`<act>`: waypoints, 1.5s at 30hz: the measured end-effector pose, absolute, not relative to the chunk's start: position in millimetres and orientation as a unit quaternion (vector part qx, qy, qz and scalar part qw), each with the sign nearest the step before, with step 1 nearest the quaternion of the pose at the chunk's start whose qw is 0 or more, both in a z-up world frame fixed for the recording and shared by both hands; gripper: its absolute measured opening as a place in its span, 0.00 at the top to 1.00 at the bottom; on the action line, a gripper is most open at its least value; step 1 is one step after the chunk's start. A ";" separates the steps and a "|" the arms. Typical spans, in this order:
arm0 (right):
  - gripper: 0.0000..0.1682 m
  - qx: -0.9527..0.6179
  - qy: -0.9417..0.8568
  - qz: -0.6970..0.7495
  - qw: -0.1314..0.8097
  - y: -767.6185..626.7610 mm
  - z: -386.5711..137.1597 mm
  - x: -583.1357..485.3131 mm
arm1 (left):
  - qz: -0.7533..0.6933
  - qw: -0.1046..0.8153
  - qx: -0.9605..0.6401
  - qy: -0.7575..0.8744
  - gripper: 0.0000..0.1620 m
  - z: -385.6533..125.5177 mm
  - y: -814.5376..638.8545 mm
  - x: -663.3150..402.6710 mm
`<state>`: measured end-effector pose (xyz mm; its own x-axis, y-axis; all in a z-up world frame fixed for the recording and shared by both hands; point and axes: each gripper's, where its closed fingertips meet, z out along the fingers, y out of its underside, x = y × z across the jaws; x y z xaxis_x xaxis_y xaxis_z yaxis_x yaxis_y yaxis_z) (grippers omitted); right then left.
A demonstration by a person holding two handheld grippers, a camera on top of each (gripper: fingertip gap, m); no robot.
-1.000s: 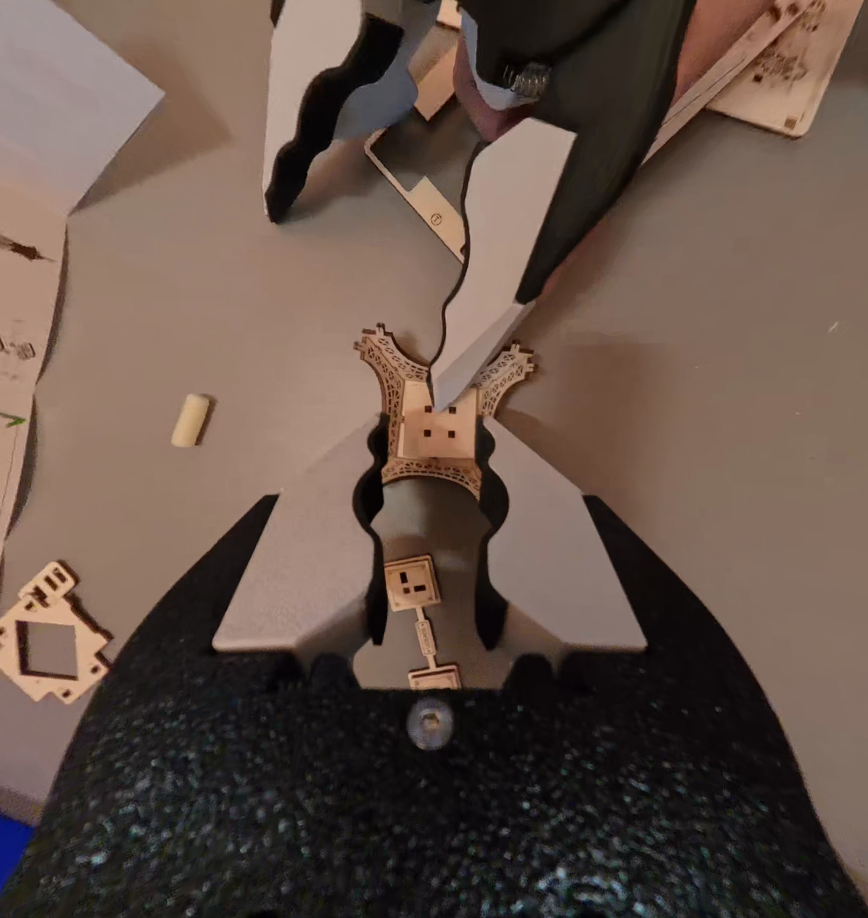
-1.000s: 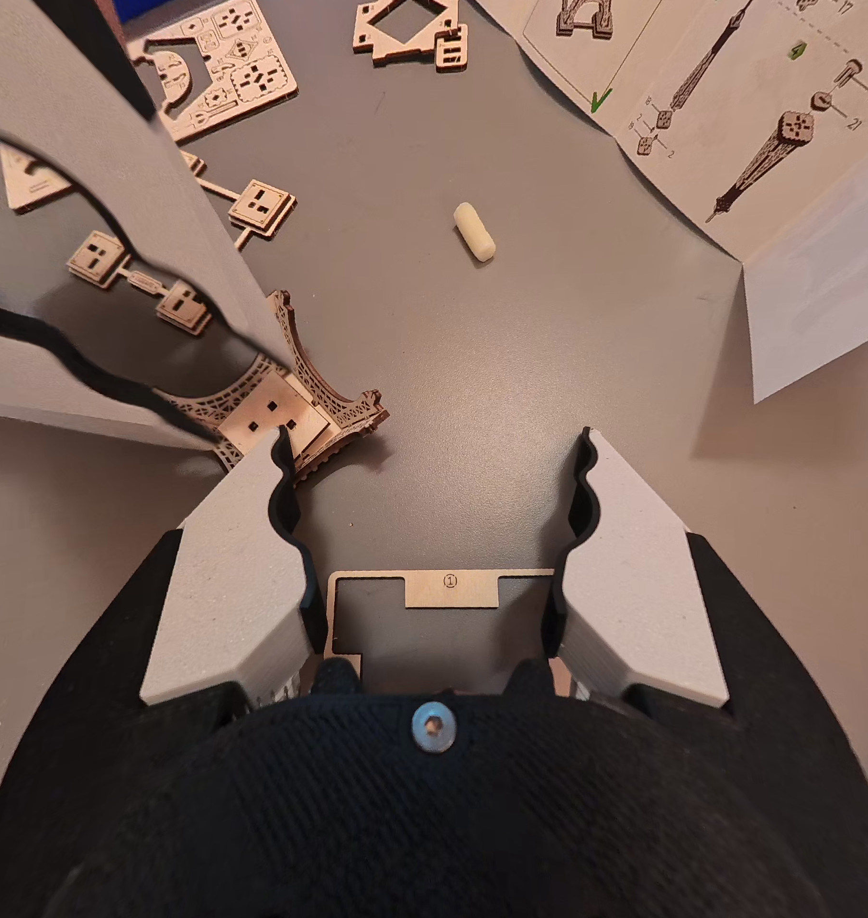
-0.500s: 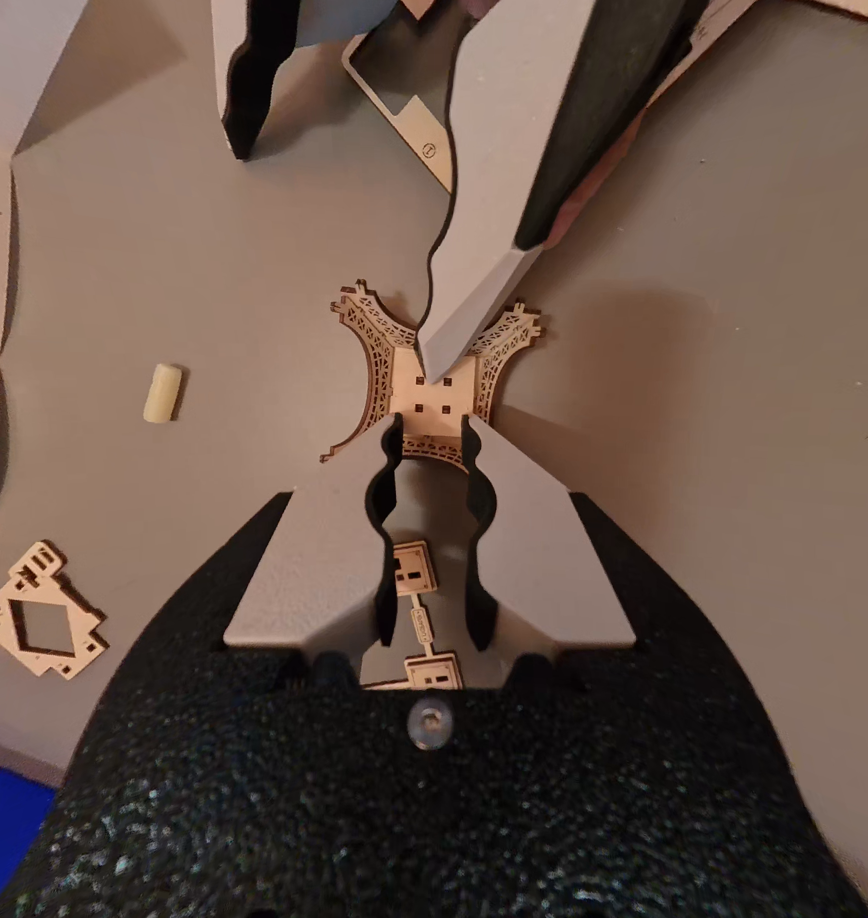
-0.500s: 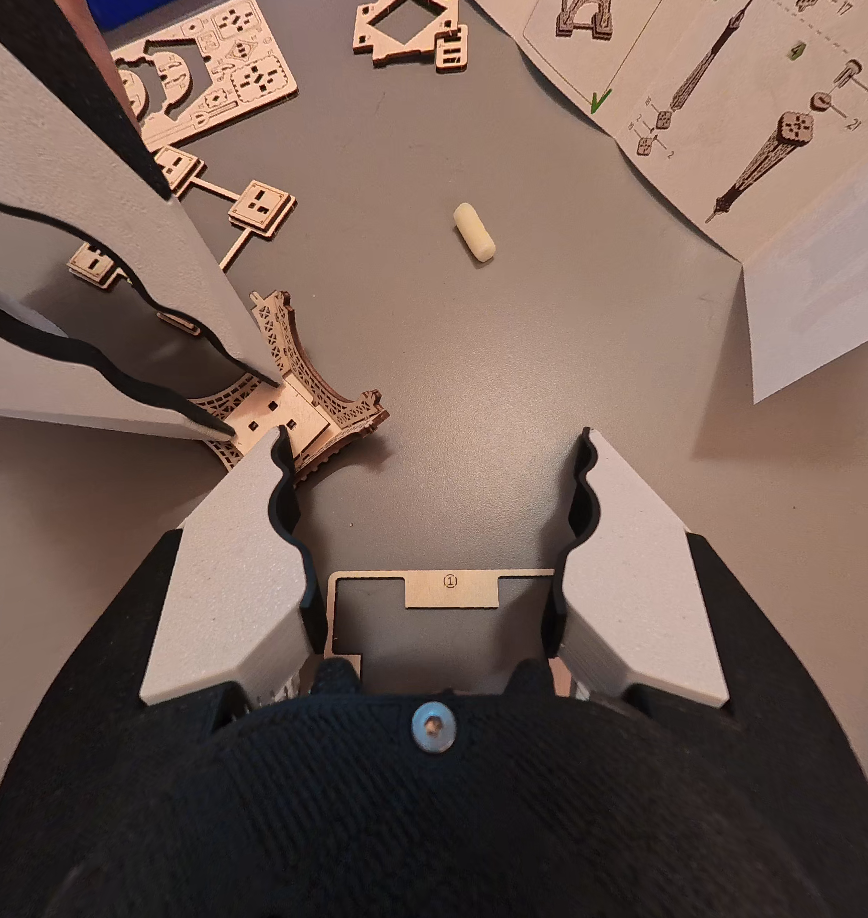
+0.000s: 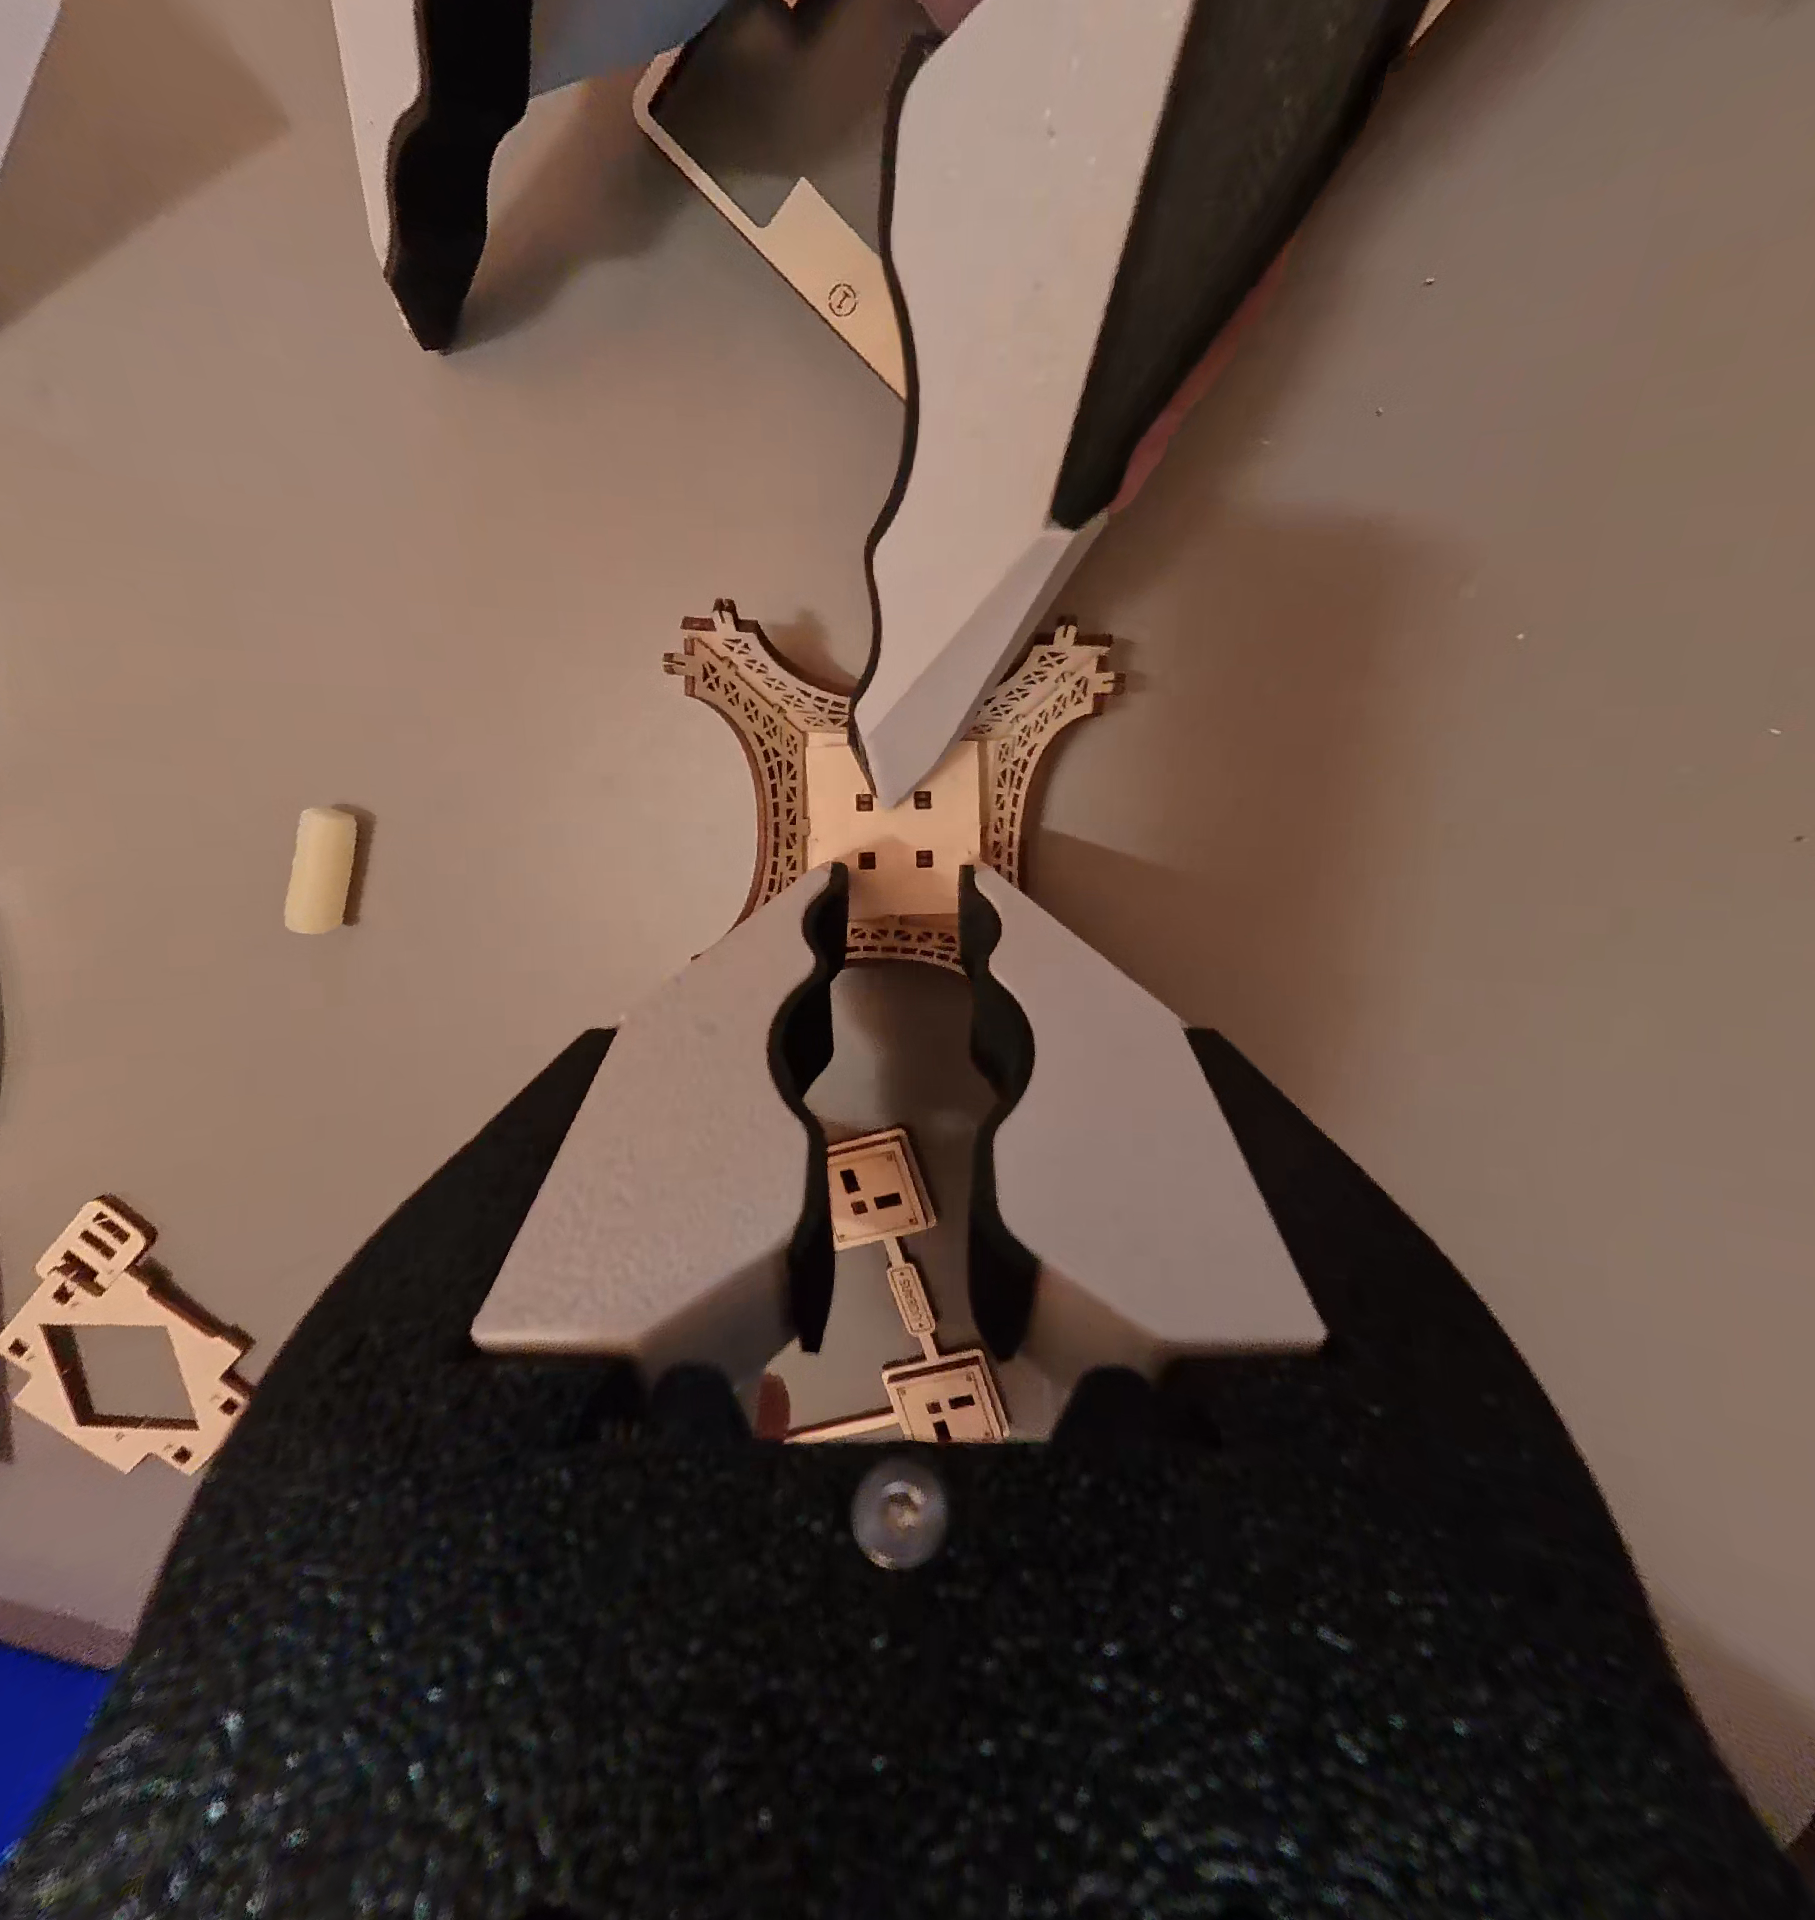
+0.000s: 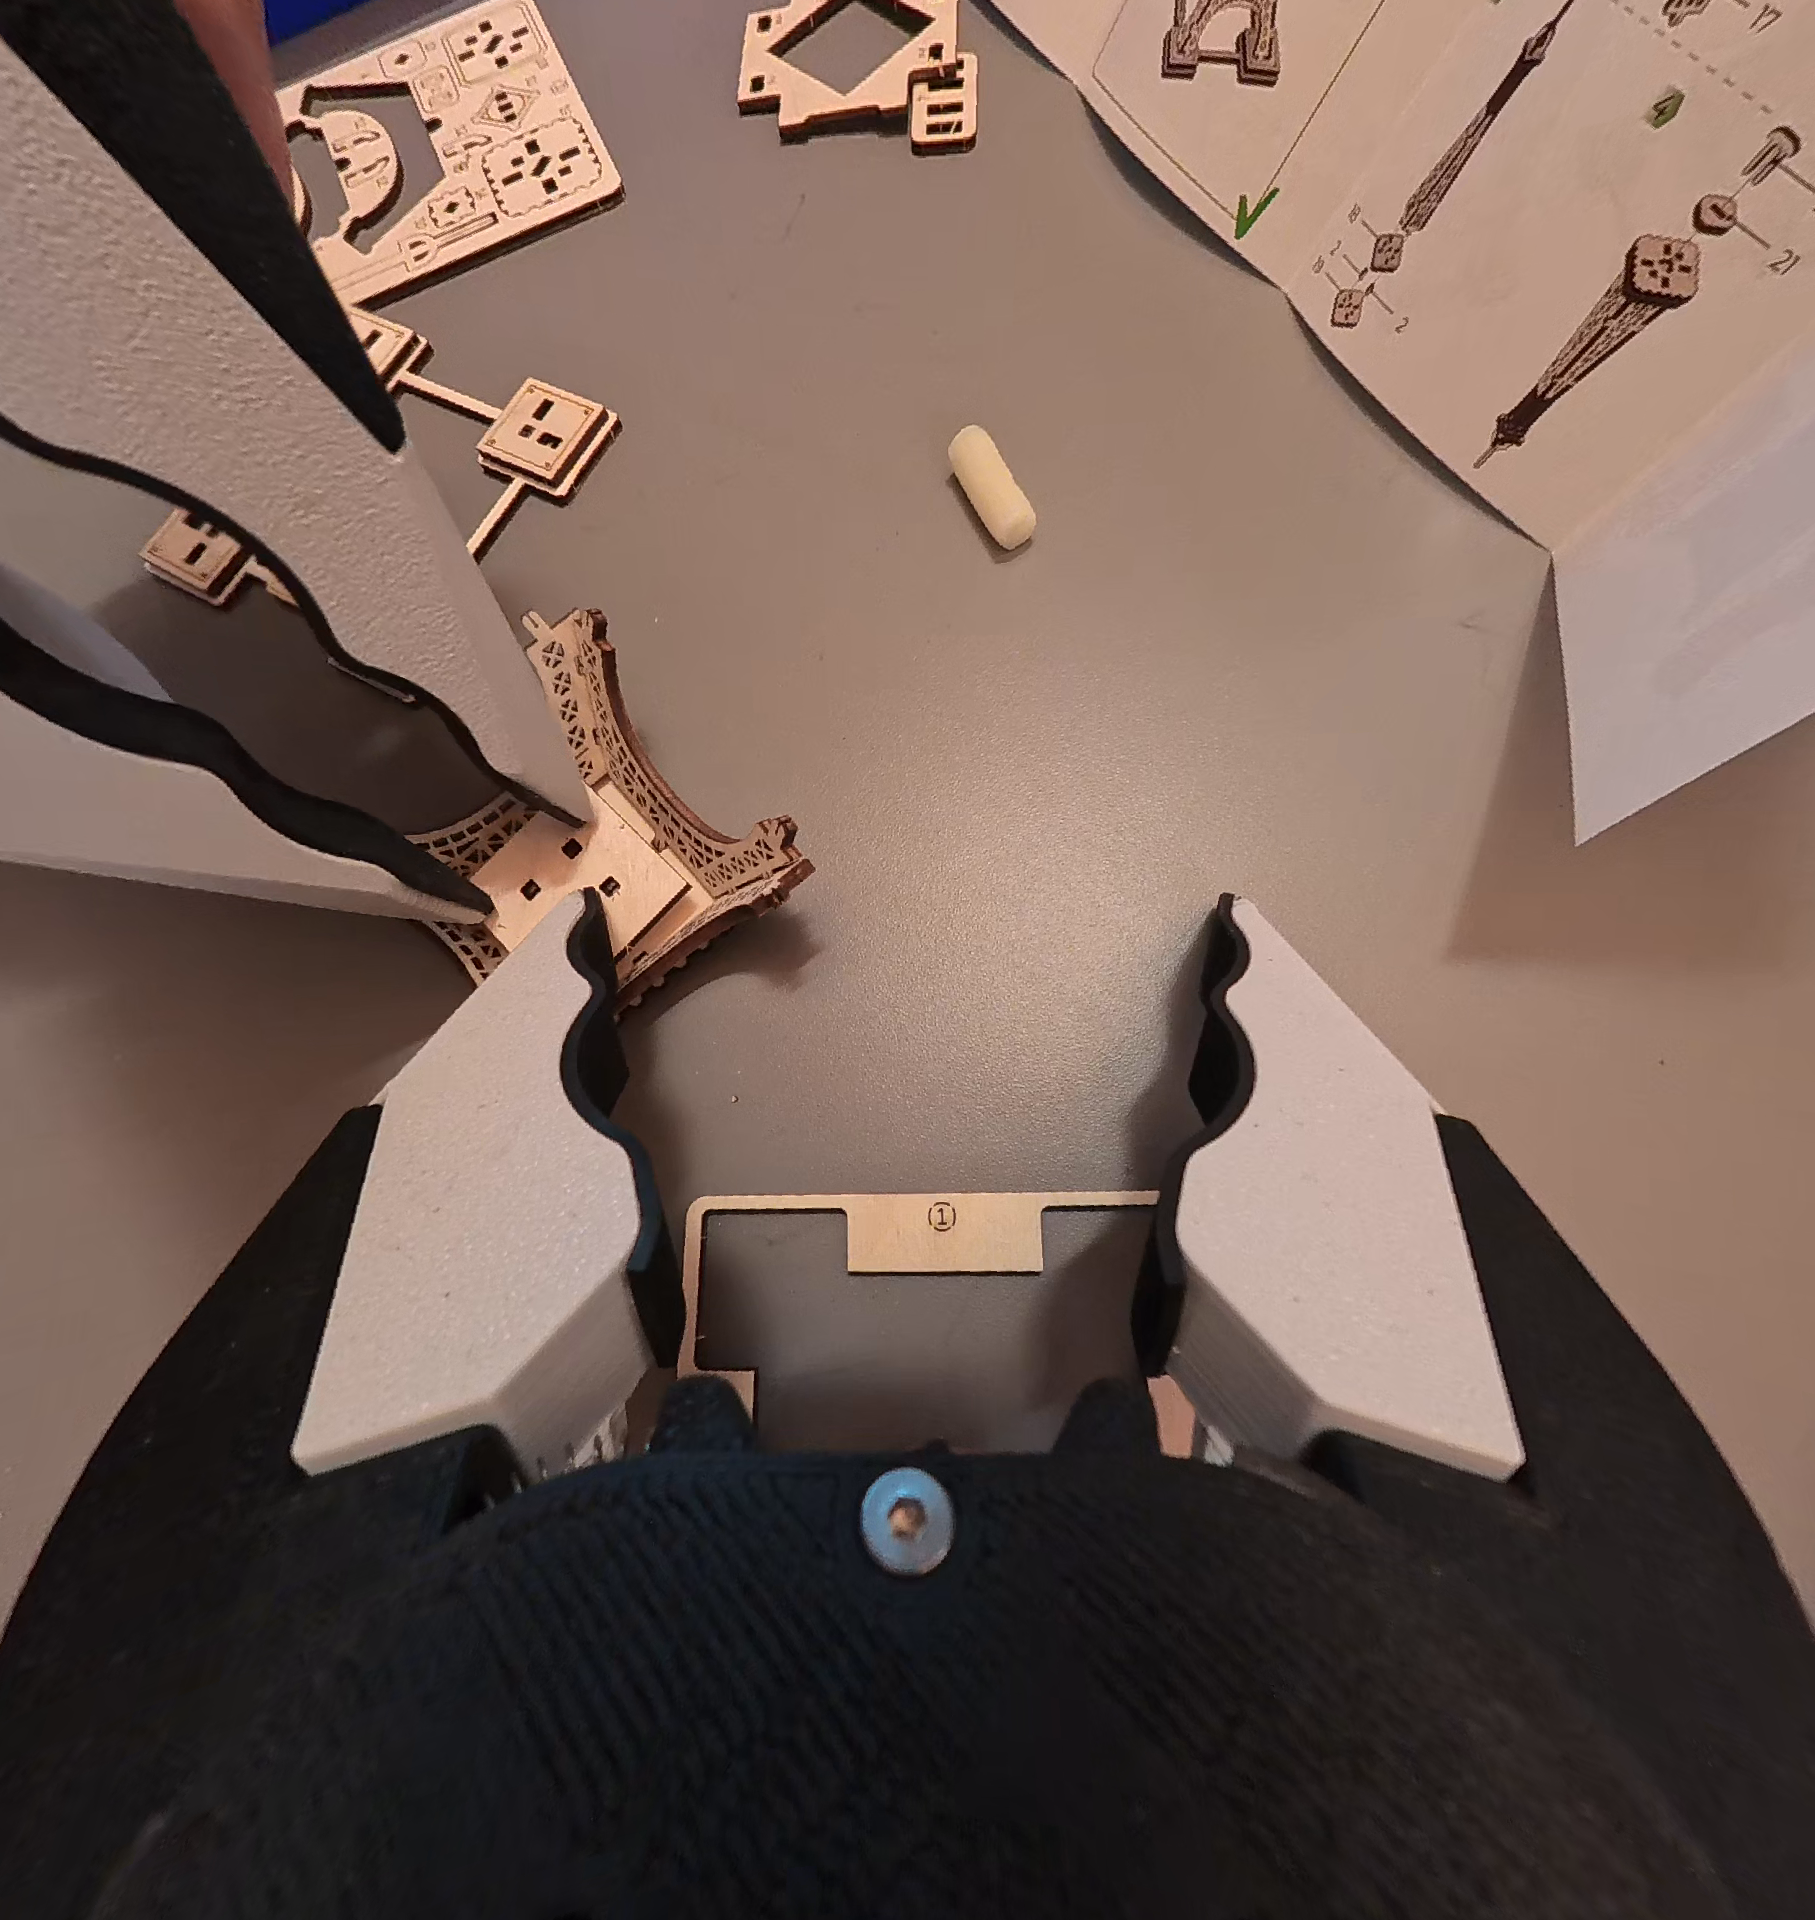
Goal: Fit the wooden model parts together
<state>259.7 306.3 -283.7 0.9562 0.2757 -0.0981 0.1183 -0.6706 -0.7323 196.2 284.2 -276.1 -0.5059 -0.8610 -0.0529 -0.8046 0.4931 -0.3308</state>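
The sheet [image 6: 1609, 343] is spread out at the desk's [image 6: 986, 831] far edge where it's easy to read, loose parts scattered round, and the tower base [image 5: 892, 821] lies flat mid-desk between both claws. Right claw [image 6: 908, 914] is spread wide, holding nothing, one fingertip pressing the base's top plate, I'd guess to pin it. Left claw [image 5: 895, 883] is narrowed to a small gap, tips at the plate's near edge, not clearly pinching.

Left gripper [image 5: 898, 883]: fingers parted by a narrow gap, angled down and forward, tips low. Right gripper [image 6: 908, 914]: fingers spread wide, nothing between them, pointing down from the opposite side. In the left wrist view the right gripper's nearer finger tip sits just ahead of the left gripper's tips.
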 end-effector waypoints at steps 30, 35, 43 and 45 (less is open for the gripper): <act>0.34 -0.909 -0.108 0.105 0.390 305.6 -283.6 259.8 | -0.293 0.169 -0.584 0.738 0.72 -224.8 296.9 206.7; 0.30 -0.908 -0.118 0.106 0.386 304.3 -284.2 256.7 | -0.286 0.160 -0.669 0.667 0.67 -255.1 315.0 196.3; 0.39 -0.889 -0.085 0.201 0.402 303.0 -271.0 254.8 | -0.338 0.126 -0.687 0.630 0.79 -264.4 317.7 197.0; 0.50 -0.884 -0.066 0.229 0.402 303.4 -268.9 256.6 | -0.340 0.128 -0.686 0.630 0.84 -264.6 320.3 197.2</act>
